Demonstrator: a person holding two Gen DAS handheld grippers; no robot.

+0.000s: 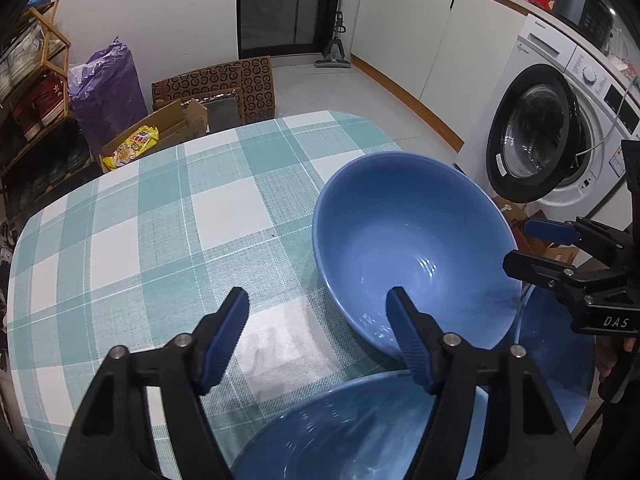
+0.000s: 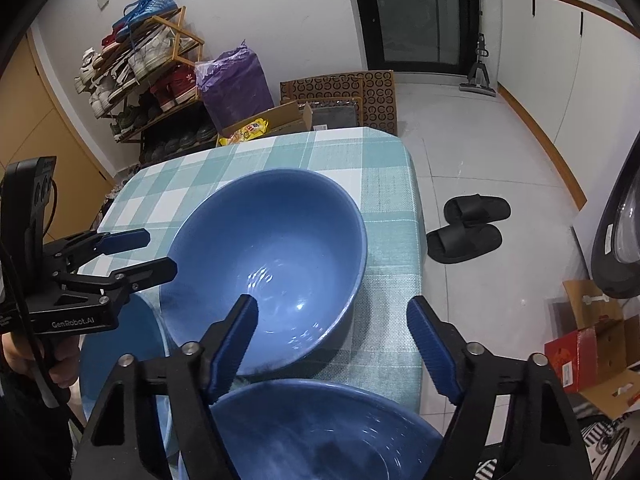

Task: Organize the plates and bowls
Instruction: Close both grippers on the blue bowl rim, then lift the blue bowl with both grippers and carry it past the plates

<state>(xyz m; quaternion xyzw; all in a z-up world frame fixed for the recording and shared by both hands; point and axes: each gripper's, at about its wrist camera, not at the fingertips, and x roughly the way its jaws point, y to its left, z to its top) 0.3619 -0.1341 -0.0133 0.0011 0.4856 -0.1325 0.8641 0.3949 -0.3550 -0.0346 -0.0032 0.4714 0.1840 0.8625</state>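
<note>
A large blue bowl [image 1: 416, 248] stands on the checked tablecloth [image 1: 160, 232]; it also shows in the right wrist view [image 2: 268, 264]. A second blue dish [image 1: 340, 432] lies below my left gripper [image 1: 318, 340], which is open and empty, its right finger over the big bowl's near rim. A third blue dish [image 1: 556, 360] lies under my right gripper [image 1: 520, 244]. In the right wrist view my right gripper [image 2: 332, 348] is open and empty above a blue dish [image 2: 320, 432], and the left gripper [image 2: 156, 252] shows open above another blue dish [image 2: 120, 344].
A washing machine [image 1: 560, 128] with its door open stands right of the table. Black slippers [image 2: 468, 228] lie on the floor by the table's right edge. Cardboard boxes [image 1: 216, 92] and a shoe rack [image 2: 140, 68] stand beyond the far edge. A red box [image 2: 588, 352] sits at right.
</note>
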